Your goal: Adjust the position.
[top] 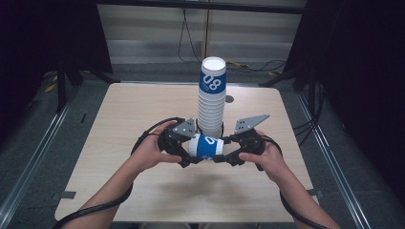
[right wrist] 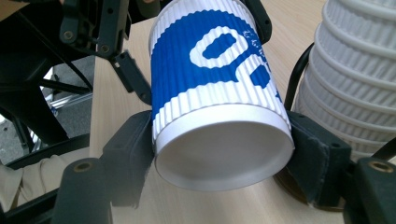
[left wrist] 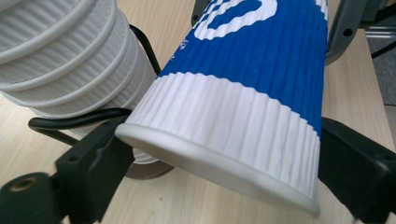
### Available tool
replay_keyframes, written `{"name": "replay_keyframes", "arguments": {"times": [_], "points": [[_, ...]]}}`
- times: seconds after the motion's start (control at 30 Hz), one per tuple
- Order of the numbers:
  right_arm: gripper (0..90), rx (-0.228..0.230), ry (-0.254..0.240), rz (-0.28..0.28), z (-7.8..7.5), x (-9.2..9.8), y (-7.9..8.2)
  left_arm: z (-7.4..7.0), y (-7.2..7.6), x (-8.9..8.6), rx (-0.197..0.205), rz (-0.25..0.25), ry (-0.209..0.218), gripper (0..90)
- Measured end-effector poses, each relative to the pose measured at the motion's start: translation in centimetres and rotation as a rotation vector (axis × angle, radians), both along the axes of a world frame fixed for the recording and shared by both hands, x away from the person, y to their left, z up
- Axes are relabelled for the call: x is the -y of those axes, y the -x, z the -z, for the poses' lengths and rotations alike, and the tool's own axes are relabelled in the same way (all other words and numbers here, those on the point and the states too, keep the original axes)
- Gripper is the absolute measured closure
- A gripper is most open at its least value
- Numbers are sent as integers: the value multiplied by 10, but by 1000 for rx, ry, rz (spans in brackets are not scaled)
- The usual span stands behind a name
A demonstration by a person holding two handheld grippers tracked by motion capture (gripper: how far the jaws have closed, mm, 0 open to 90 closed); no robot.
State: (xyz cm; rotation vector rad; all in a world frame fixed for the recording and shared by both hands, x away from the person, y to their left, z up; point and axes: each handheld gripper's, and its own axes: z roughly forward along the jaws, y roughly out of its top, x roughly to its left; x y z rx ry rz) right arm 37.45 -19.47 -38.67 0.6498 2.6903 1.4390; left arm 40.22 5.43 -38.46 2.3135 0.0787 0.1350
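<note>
A blue and white ribbed paper cup (top: 206,145) lies on its side in the air between both grippers, just in front of a tall stack of upturned cups (top: 211,102). My left gripper (top: 193,150) has its jaws against the two sides of the cup's rim end (left wrist: 219,135). My right gripper (top: 220,151) is shut on the cup's base end (right wrist: 219,93), one jaw on each side of the recessed bottom. In the left gripper view the stack (left wrist: 70,60) stands close at the left. In the right gripper view the stack (right wrist: 359,70) rises at the right.
The light wooden table (top: 133,109) has bare room to the left, right and front of the stack. A small dark disc (top: 229,99) lies just right of the stack. Metal rails and cables run along the floor on both sides.
</note>
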Motion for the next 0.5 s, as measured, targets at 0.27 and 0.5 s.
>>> {"name": "replay_keyframes", "arguments": {"times": [0.27, 0.5], "points": [[284, -9, -38, 2, 3, 1, 0, -4, 0, -2, -20, -11, -9, 122], [233, -6, -60, 11, 7, 2, 0, -6, 0, -5, -35, -5, -9, 150]]}}
